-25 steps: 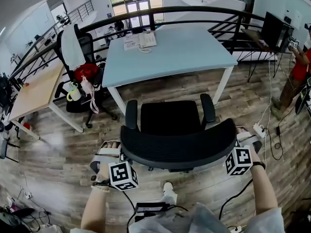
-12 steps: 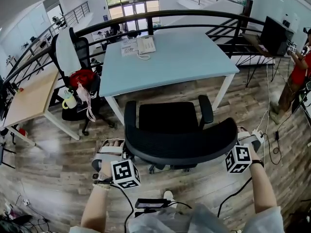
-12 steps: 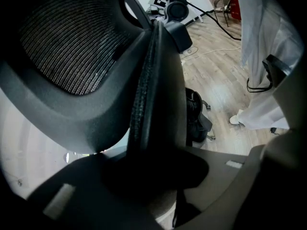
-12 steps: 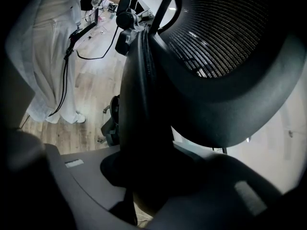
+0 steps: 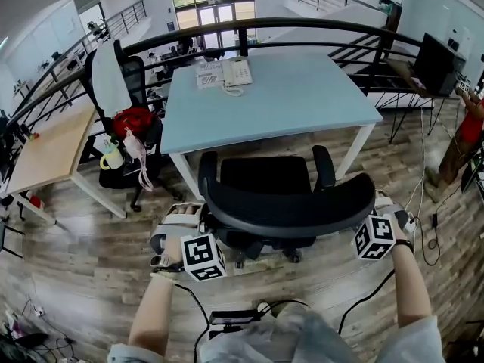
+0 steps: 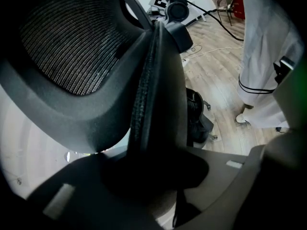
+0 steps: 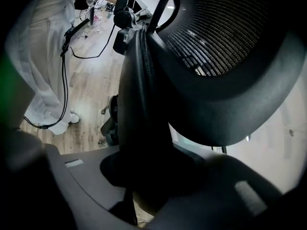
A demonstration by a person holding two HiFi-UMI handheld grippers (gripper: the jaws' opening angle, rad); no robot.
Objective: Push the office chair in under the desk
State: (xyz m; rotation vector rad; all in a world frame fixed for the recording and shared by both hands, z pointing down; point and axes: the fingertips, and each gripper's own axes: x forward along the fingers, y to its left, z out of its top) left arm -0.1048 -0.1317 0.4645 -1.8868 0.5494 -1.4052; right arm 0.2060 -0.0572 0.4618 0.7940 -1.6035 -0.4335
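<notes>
A black office chair [image 5: 265,174] stands on a wood floor [image 5: 83,271], facing a pale blue desk [image 5: 302,97]. The front of its seat is right at the desk's near edge. The left gripper [image 5: 195,219] grasps the left end of the curved mesh backrest [image 5: 291,209], and the right gripper [image 5: 380,207] grasps the right end. In both gripper views the backrest's rim sits between the jaws, which seem pressed onto it, though the contact is dark.

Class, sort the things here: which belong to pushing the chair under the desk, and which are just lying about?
Job: office chair, blue desk, left gripper, right gripper.
Lying about: telephone, papers, red bag, wooden table.
</notes>
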